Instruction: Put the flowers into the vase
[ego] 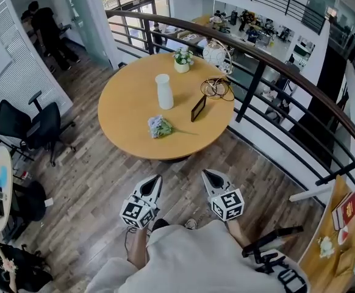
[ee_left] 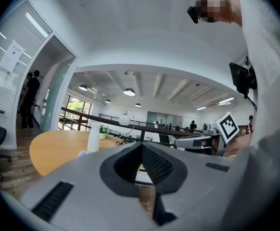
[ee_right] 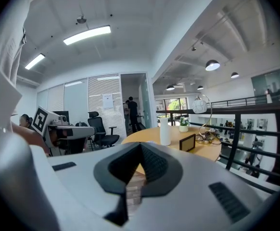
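A white vase point(ego: 164, 91) stands upright near the middle of the round wooden table point(ego: 129, 124). It also shows in the left gripper view as the vase point(ee_left: 94, 137) and in the right gripper view as the vase point(ee_right: 164, 131). A small bunch of pale blue flowers point(ego: 160, 126) lies on the table in front of it, stem pointing right. Both grippers are held over the floor, short of the table's near edge and apart from everything on it. My left gripper point(ego: 157, 179) point(ee_left: 141, 145) is shut and empty. My right gripper point(ego: 207, 174) point(ee_right: 141, 146) is also shut and empty.
On the table's right side are a small dark picture frame point(ego: 198, 107), a coil of cable point(ego: 216, 88), a potted plant point(ego: 182, 59) and a round white lamp point(ego: 217, 54). A curved railing point(ego: 269, 66) runs behind the table. Office chairs point(ego: 28, 124) stand left.
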{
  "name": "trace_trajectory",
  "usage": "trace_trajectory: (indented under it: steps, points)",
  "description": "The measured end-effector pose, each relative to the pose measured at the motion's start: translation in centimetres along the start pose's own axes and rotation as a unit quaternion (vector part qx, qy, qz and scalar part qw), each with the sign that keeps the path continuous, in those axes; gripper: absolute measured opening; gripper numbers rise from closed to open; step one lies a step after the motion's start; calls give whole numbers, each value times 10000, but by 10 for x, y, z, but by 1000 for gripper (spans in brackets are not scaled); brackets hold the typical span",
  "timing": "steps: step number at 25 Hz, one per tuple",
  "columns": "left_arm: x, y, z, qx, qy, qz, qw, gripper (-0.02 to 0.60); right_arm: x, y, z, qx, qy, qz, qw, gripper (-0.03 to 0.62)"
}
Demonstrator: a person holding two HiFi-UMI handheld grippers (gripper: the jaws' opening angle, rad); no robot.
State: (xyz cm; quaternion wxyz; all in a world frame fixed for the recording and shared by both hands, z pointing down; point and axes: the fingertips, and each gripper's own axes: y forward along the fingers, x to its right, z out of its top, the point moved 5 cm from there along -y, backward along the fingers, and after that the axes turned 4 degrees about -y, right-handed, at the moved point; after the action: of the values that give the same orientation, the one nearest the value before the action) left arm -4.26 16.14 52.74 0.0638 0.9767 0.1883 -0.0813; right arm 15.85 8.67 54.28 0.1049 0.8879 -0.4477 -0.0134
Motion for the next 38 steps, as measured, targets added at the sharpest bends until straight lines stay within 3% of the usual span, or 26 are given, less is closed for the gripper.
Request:
trace_trajectory:
  steps: [7,16,26,38]
  points:
    - [8,15,-10,-144,-84,-45,9999,6,10,-2,-12,-111,74,17,9999,9]
    - [-26,46,-6,-130,-127,-92,9998,6,30,35,-8,-152,37,-59,9999,9]
    - [-115,105,21,-71,-107,-305,9995,6,57,134,25,-171,-113,-243,9995,9]
    - [-221,138,65,64,-58,-422,9991,6,60,249,78,-26,-308,-317,9990,9]
